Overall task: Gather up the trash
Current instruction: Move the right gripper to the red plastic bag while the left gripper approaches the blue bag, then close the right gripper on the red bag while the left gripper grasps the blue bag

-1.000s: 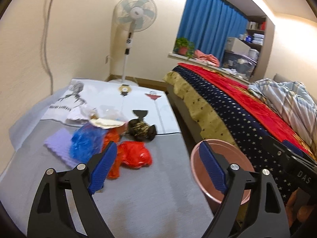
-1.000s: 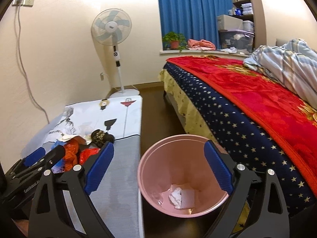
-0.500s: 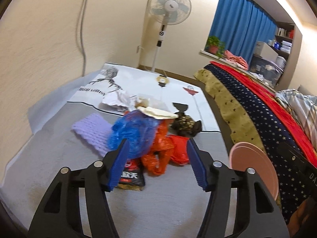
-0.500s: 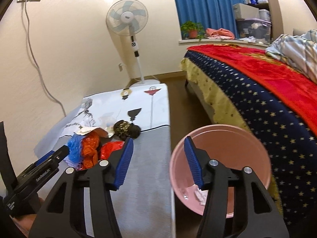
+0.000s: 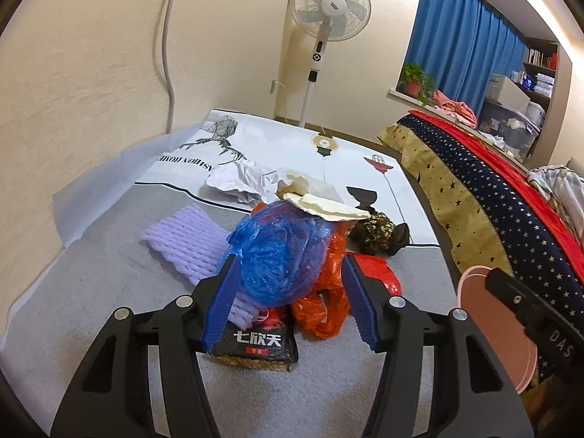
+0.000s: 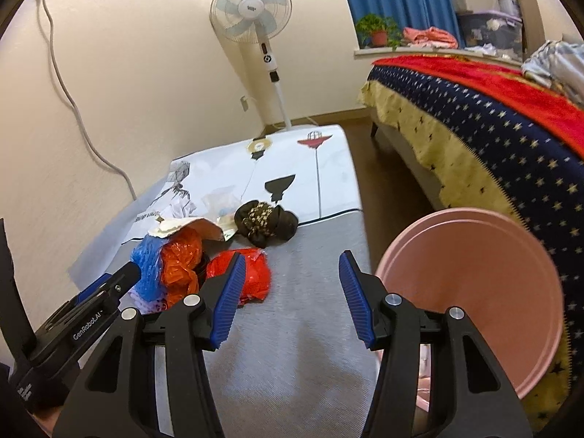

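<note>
Trash lies heaped on the grey-and-white bench (image 5: 120,292) along the wall: a crumpled blue plastic bag (image 5: 277,255) on top, an orange bag (image 5: 325,303) beside it, a red bag (image 5: 376,273) to the right, a black snack packet (image 5: 255,343) under the pile at the near side, a lilac foam net (image 5: 182,244) to the left, crumpled white paper (image 5: 241,182) behind, and a dark patterned bundle (image 5: 376,230) farther back. The left gripper (image 5: 288,303) points down at this heap with its blue pads on either side of the blue bag; the left pad looks to be against the plastic, but whether both pads press on it I cannot tell. The right gripper (image 6: 288,295) hangs over bare grey bench with nothing between its parted pads, the red bag just past its left pad. A pink bin (image 6: 474,292) stands right of the bench, next to the star-patterned bed (image 6: 511,138). A standing fan (image 6: 252,14) is by the far wall.
</note>
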